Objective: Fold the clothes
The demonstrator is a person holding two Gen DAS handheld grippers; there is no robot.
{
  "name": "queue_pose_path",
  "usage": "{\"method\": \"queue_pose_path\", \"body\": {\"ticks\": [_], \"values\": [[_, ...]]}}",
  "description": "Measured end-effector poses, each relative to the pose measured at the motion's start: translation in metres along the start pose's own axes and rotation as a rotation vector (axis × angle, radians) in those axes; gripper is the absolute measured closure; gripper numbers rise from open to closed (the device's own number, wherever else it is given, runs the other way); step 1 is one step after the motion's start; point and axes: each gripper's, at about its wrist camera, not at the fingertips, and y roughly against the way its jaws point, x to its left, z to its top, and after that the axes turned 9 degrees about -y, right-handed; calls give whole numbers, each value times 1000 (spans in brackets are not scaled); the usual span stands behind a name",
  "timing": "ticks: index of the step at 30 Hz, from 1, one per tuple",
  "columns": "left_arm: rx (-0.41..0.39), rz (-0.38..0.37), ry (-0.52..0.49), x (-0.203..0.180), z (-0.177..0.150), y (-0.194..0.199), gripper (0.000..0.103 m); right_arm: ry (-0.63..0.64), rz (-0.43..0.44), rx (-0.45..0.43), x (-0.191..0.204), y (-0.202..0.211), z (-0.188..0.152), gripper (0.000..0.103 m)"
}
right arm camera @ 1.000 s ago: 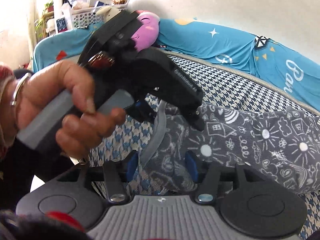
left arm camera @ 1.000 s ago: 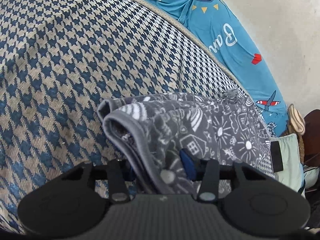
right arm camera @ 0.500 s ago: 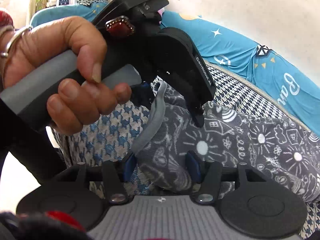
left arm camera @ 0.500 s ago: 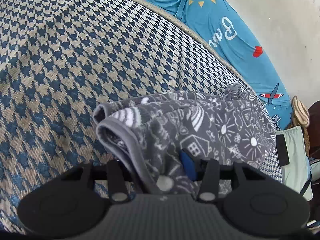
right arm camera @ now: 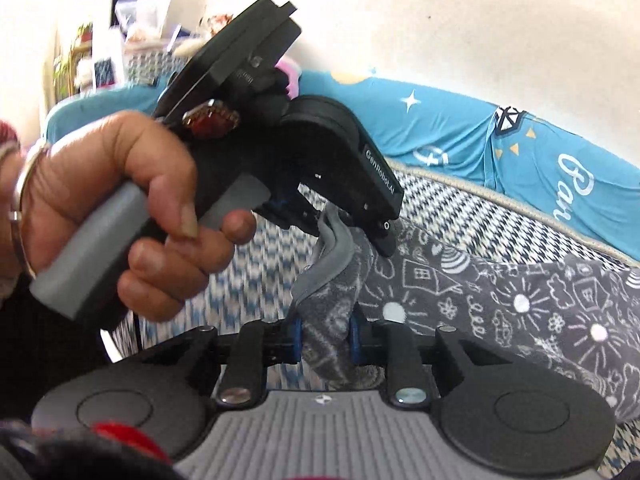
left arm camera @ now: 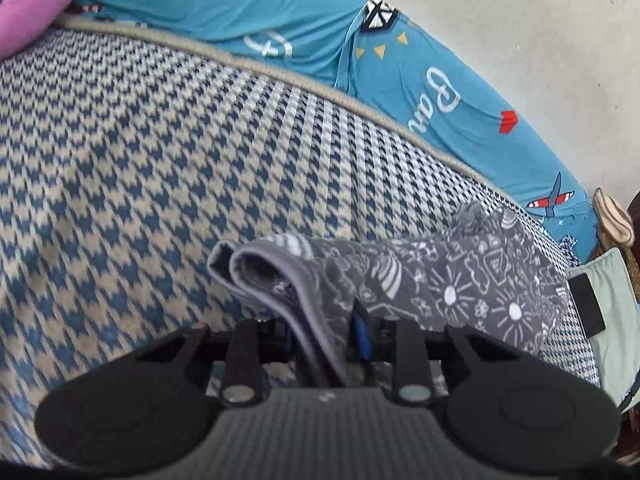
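A grey garment with white doodle print [left arm camera: 432,276] hangs over a blue-and-beige houndstooth bed cover [left arm camera: 160,168]. My left gripper [left arm camera: 326,340] is shut on its grey-banded edge, held above the cover. In the right wrist view the same garment [right arm camera: 500,300] stretches to the right, and my right gripper [right arm camera: 325,340] is shut on another part of its edge. The left gripper [right arm camera: 344,228], held by a hand, shows there just above and beyond, clamping the grey band.
A turquoise printed sheet [left arm camera: 320,28] runs along the back of the bed against a pale wall. A pink cushion [left arm camera: 24,8] lies at far left. A pale green item [left arm camera: 608,320] and shelves with baskets [right arm camera: 132,52] sit at the sides.
Both grippers have lifted the garment's edge higher and come closer together. The left wrist view has tilted up, showing more of the turquoise sheet and wall.
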Motion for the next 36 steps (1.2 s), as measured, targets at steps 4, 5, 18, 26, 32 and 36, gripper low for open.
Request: {"method": "queue_pose_path", "body": {"ticks": [4, 5, 18, 26, 32, 36], "values": [[-28, 27, -26, 6, 27, 10, 78, -36, 17, -44, 7, -11, 21, 81], [-35, 30, -29, 8, 34, 13, 78, -47, 21, -53, 8, -14, 27, 81], [-92, 92, 28, 63, 88, 30, 78, -218, 117, -84, 3, -69, 78, 82], [-140, 176, 64, 93, 96, 33, 78, -246, 139, -57, 2, -101, 90, 82], [-127, 231, 113, 114, 96, 34, 77, -213, 169, 79, 8, -125, 77, 72], [-92, 237, 141, 116, 92, 26, 69, -199, 203, 137, 9, -125, 70, 66]]}}
